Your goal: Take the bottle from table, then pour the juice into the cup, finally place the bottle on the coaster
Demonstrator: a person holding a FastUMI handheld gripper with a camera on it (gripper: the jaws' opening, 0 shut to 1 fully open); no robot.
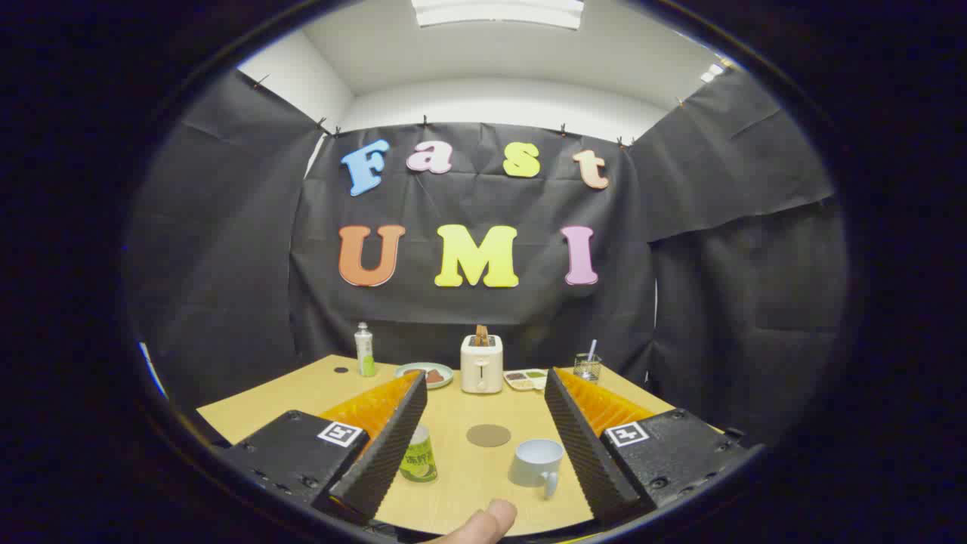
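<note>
A: Gripper (pixel 483 442) first. Fingers spread wide, nothing between the pads, both hanging over the near part of the table (pixel 287 393).

B: Bottle?

A: Juice bottle (pixel 418 455), green label, upright on the table. It sits just inside the left finger (pixel 385 446), partly hidden behind that finger's inner edge. Can't tell if it touches the finger. Not clamped.

B: Cup?

A: White cup (pixel 536 462), upright, handle toward the camera, near the right finger (pixel 585 442) but apart from it. Inside looks empty.

B: Coaster?

A: Round brown coaster (pixel 488 435), flat on the table, between the fingers, a bit beyond the bottle and cup. Bare.

B: Anything else up close?

A: A fingertip (pixel 483 523) pokes in at the very bottom, in the gap between the two fingers, close to the cup handle.

B: Back of the table?

A: Toaster (pixel 481 364) in the middle, something brown sticking out of the top. Plate (pixel 424 374) just to its left with a reddish bit on it. Farther left a second slim bottle (pixel 365 350), upright, green at the bottom. Right of the toaster a small divided tray (pixel 526 378), then a clear glass (pixel 587 366) with a straw. Small dark dot (pixel 341 370) on the tabletop near the slim bottle.
</note>
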